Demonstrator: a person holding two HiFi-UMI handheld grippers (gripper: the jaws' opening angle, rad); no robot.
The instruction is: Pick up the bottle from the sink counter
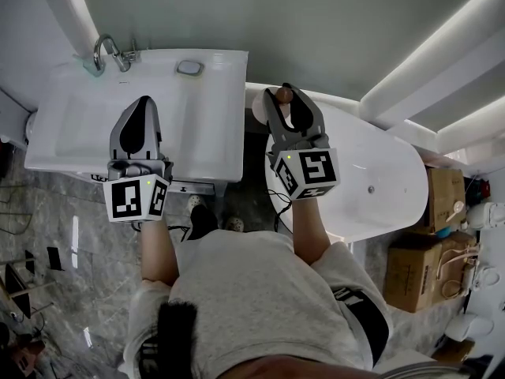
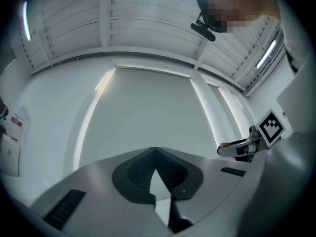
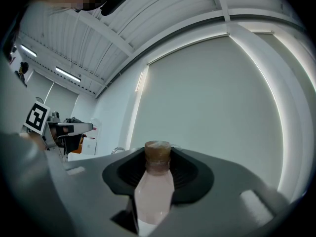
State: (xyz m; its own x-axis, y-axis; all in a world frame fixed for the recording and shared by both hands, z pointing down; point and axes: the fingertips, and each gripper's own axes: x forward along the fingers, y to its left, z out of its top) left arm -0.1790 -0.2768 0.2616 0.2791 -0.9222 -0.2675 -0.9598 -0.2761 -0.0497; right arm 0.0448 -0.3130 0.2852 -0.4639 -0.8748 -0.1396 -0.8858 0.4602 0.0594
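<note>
left claw (image 1: pixel 143 103), right claw (image 1: pixel 287 93): grey, black pads (image 1: pixel 136 129) | cubes (image 1: pixel 136 198): white, black markers | T-shirt (image 1: pixel 260 290): grey

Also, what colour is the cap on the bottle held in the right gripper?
Brown cap, pale pinkish bottle; clearest in the right gripper view.

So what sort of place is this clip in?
Probably a bathroom, maybe a showroom or an unfinished one: a white sink with a chrome faucet, a white bathtub beside it, and cardboard boxes nearby.
</note>
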